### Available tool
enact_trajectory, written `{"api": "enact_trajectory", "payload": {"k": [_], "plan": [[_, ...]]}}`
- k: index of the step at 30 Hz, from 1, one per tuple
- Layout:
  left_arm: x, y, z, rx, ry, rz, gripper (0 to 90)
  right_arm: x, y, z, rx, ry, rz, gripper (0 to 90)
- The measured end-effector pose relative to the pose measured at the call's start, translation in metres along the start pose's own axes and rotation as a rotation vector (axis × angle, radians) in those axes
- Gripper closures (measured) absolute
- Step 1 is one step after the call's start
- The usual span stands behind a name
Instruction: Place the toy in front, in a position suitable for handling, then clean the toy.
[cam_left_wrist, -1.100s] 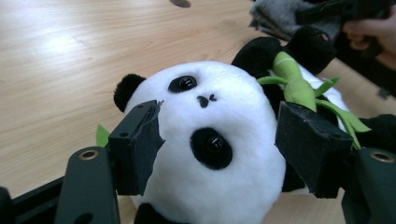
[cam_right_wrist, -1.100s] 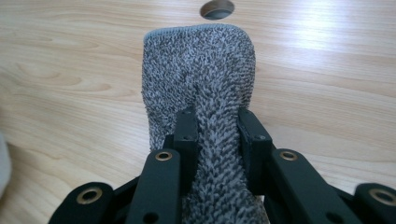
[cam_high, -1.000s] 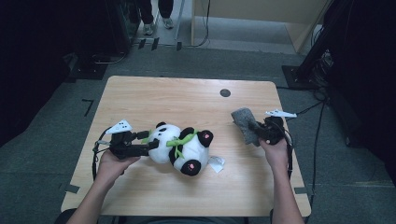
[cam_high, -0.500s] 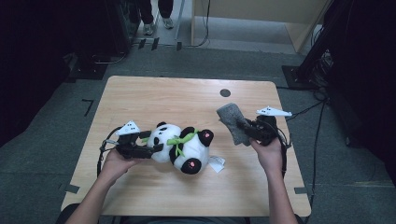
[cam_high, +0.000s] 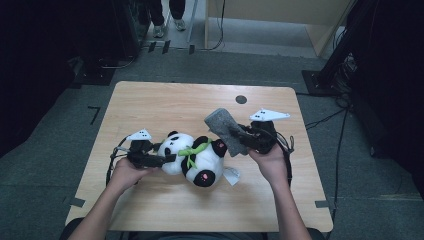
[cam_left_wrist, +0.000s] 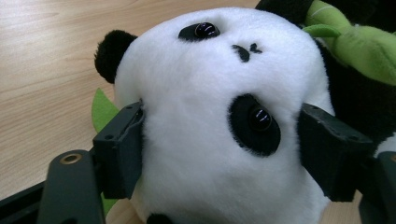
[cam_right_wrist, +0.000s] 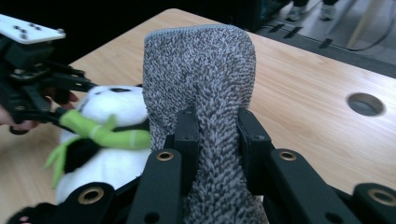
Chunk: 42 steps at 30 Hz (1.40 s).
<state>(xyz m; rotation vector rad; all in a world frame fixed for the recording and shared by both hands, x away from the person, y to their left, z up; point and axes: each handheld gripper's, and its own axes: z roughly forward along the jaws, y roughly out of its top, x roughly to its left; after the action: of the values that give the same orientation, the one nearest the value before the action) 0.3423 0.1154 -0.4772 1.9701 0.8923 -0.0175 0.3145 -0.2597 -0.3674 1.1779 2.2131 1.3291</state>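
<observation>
A plush panda (cam_high: 197, 157) with a green bamboo sprig lies on the wooden table (cam_high: 165, 105). My left gripper (cam_high: 167, 159) has the panda's head (cam_left_wrist: 210, 140) between its jaws. The jaws have just been closing, and both pads now press into the white fur. My right gripper (cam_high: 235, 135) is shut on a grey fuzzy cloth (cam_high: 220, 122). It holds the cloth raised just above and to the right of the panda. In the right gripper view the cloth (cam_right_wrist: 201, 70) stands upright between the two jaws, with the panda (cam_right_wrist: 107, 135) behind it at left.
A round hole (cam_high: 241, 99) sits in the tabletop at the back right. A white tag (cam_high: 231, 175) sticks out from the panda's underside. Bare wood lies along the back and front of the table. The dark floor around it holds cables and stands.
My right gripper has carried the grey cloth up and leftward, close to the panda. My left gripper has stayed at the panda's head, settling slightly.
</observation>
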Motion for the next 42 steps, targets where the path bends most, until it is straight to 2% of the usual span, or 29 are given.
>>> {"api": "enact_trajectory", "payload": {"k": [3, 4, 7, 11, 12, 13, 17, 21, 23, 25, 28, 29, 31, 32, 34, 35, 36, 38, 42], "plan": [[-0.004, 0.0, -0.001, 0.009, 0.021, 0.008, 25.8, 0.007, 0.007, 0.008, 0.008, 0.022, -0.001, 75.0], [-0.006, -0.004, -0.003, -0.016, 0.038, -0.001, 25.6, 0.01, 0.012, 0.015, 0.017, 0.031, 0.004, 74.9], [-0.009, -0.008, -0.003, -0.04, 0.053, -0.005, 25.2, 0.012, 0.017, 0.023, 0.025, 0.048, -0.001, 74.9], [-0.012, -0.011, -0.005, -0.045, 0.064, 0.001, 25.1, 0.016, 0.027, 0.037, 0.029, 0.066, 0.008, 74.8], [-0.013, -0.012, -0.005, -0.048, 0.067, 0.002, 25.3, 0.02, 0.033, 0.046, 0.036, 0.09, 0.01, 74.6], [-0.014, -0.012, -0.006, -0.048, 0.069, 0.001, 25.3, 0.02, 0.033, 0.046, 0.036, 0.09, 0.01, 74.6], [-0.018, -0.012, -0.006, -0.045, 0.088, -0.007, 26.2, 0.032, 0.043, 0.065, 0.051, 0.14, -0.023, 74.5], [-0.02, -0.011, -0.005, -0.043, 0.102, -0.017, 26.4, 0.051, 0.049, 0.08, 0.063, 0.175, -0.072, 73.6], [-0.021, -0.011, -0.005, -0.046, 0.109, -0.017, 26.5, 0.06, 0.049, 0.087, 0.058, 0.191, -0.094, 73.3], [-0.023, -0.011, -0.005, -0.05, 0.119, -0.016, 26.5, 0.074, 0.045, 0.098, 0.091, 0.209, -0.122, 73.3], [-0.025, -0.012, -0.005, -0.05, 0.128, -0.017, 26.5, 0.081, 0.04, 0.109, 0.119, 0.222, -0.141, 73.3], [-0.025, -0.012, -0.005, -0.05, 0.13, -0.017, 26.4, 0.082, 0.033, 0.122, 0.176, 0.232, -0.128, 72.9], [-0.025, -0.012, -0.005, -0.048, 0.132, -0.016, 26.4, 0.081, 0.03, 0.127, 0.197, 0.223, -0.128, 72.3], [-0.024, -0.012, -0.005, -0.046, 0.133, -0.018, 26.3, 0.076, 0.022, 0.135, 0.197, 0.222, -0.124, 71.7], [-0.024, -0.012, -0.004, -0.051, 0.128, -0.018, 26.3, 0.074, 0.021, 0.135, 0.191, 0.223, -0.122, 71.5], [-0.024, -0.012, -0.004, -0.054, 0.124, -0.017, 26.4, 0.074, 0.019, 0.136, 0.197, 0.188, -0.172, 71.2], [-0.023, -0.012, -0.003, -0.056, 0.119, -0.014, 26.4, 0.074, 0.019, 0.136, 0.197, 0.188, -0.172, 71.2], [-0.021, -0.012, -0.003, -0.057, 0.113, -0.017, 26.4, 0.075, 0.017, 0.136, 0.187, 0.173, -0.202, 71.0], [-0.021, -0.013, -0.003, -0.054, 0.116, -0.01, 26.3, 0.073, 0.016, 0.138, 0.188, 0.19, -0.187, 69.5]]}}
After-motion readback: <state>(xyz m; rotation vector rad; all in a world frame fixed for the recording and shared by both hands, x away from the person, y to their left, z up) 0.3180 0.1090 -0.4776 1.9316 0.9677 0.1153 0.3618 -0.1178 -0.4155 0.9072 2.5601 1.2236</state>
